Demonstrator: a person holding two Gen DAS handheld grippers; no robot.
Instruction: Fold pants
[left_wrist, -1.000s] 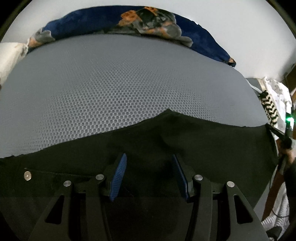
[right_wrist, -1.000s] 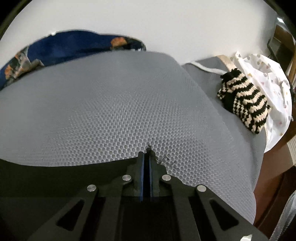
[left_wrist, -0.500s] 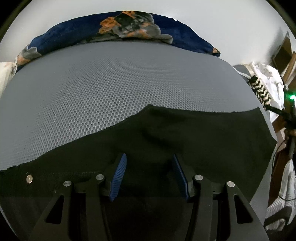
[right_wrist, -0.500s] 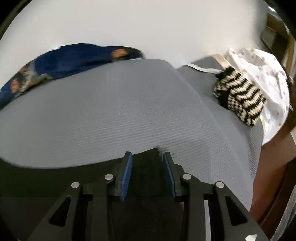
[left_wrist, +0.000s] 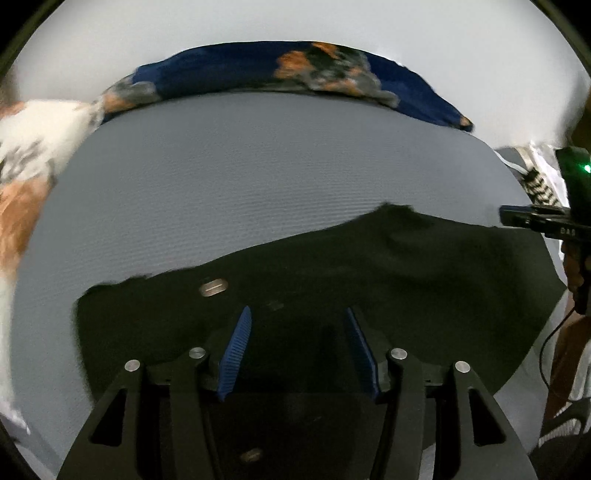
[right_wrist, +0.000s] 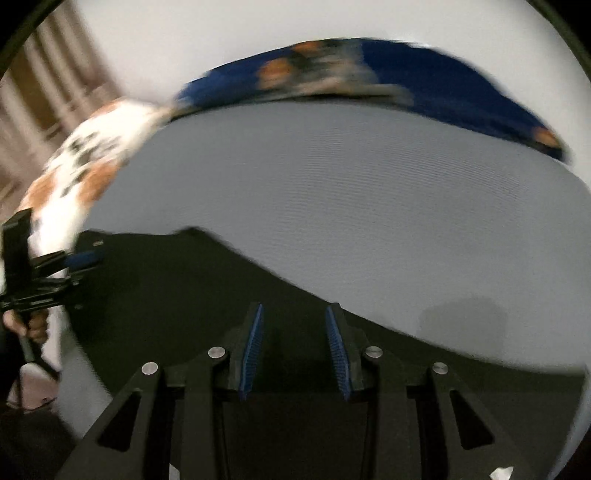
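Black pants (left_wrist: 369, 273) lie spread flat on a grey mesh bed surface (left_wrist: 258, 166); a metal button hole (left_wrist: 213, 287) shows near their left edge. My left gripper (left_wrist: 297, 317) is open and empty, just above the pants. My right gripper (right_wrist: 293, 314) is open and empty above the pants (right_wrist: 184, 280), near their far edge. The right gripper also shows at the right edge of the left wrist view (left_wrist: 532, 218). The left gripper shows at the left edge of the right wrist view (right_wrist: 79, 260).
A blue patterned blanket (left_wrist: 295, 74) lies along the far edge of the bed against a white wall. A white and orange cloth (left_wrist: 26, 162) sits at the left. A striped knit item (left_wrist: 541, 184) lies at the far right.
The right gripper has opened and let go of the pants edge. Both grippers have pulled back and swung left, so more of the pants shows. The right view is blurred by motion.
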